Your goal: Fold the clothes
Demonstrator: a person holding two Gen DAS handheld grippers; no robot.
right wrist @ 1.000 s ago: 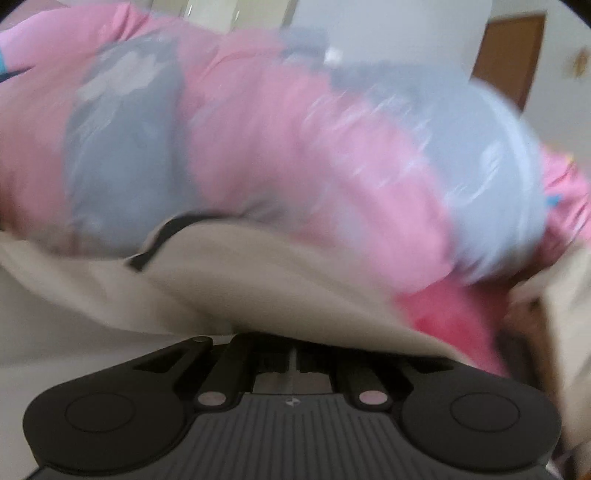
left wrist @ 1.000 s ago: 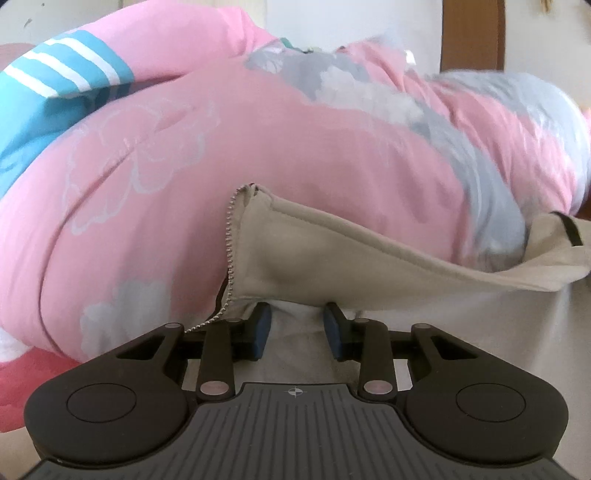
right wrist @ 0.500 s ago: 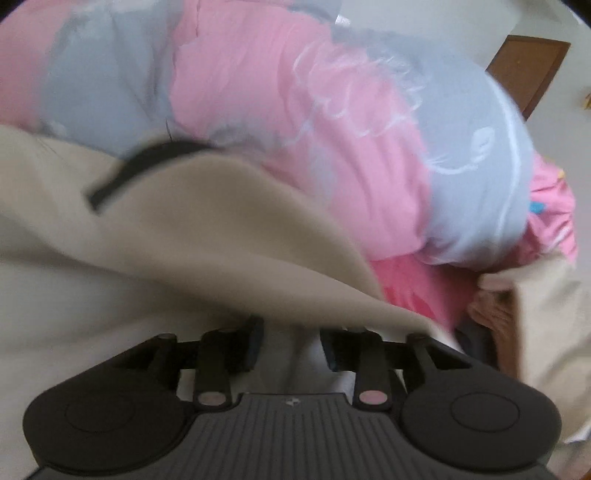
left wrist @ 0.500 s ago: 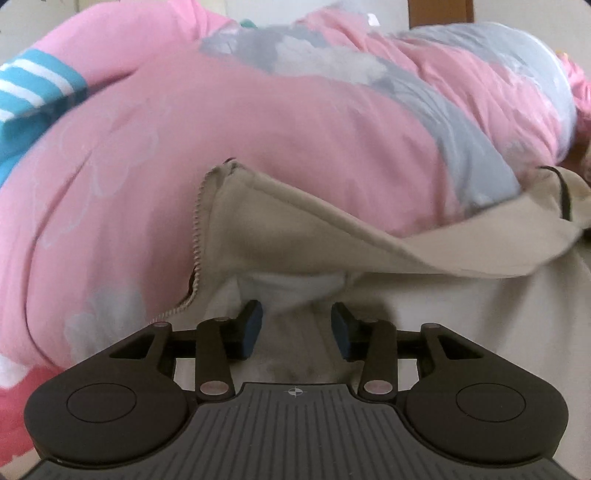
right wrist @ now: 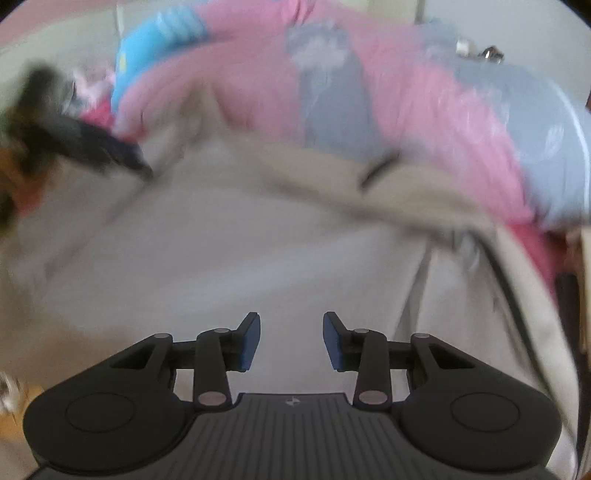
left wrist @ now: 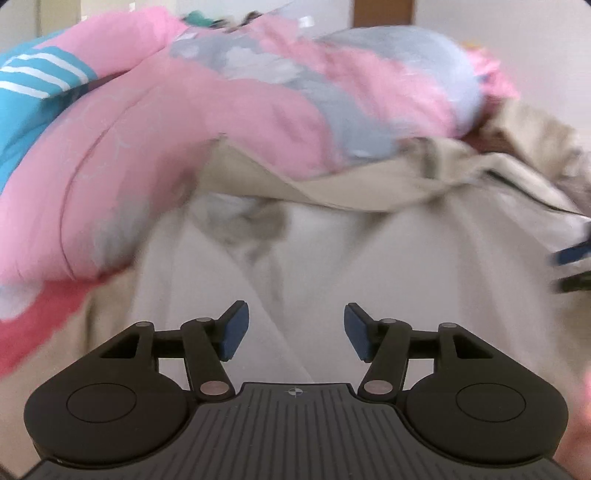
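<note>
A beige garment (left wrist: 332, 266) lies spread under both grippers, its folded collar edge (left wrist: 314, 188) resting against the bedding behind it. My left gripper (left wrist: 294, 330) hovers over the pale fabric; its jaws are opening and nothing is between them. My right gripper (right wrist: 291, 341) also stands open above the beige garment (right wrist: 240, 251), its pads clear of the cloth. A black hanging loop (right wrist: 376, 168) shows on the collar edge. Both views are blurred by motion. The right gripper's fingers (left wrist: 570, 254) show blurred at the left wrist view's right edge.
A bulky pink and grey quilt (left wrist: 221, 122) rises right behind the garment, with a blue white-striped cloth (left wrist: 33, 92) at its left. The quilt (right wrist: 424, 110) fills the back of the right wrist view. A brown door (left wrist: 384, 13) stands beyond.
The right gripper, shut on the beige collar edge a second ago, has opened. Both grippers have drawn back from the collar, which now rests by the quilt. The left jaws have widened.
</note>
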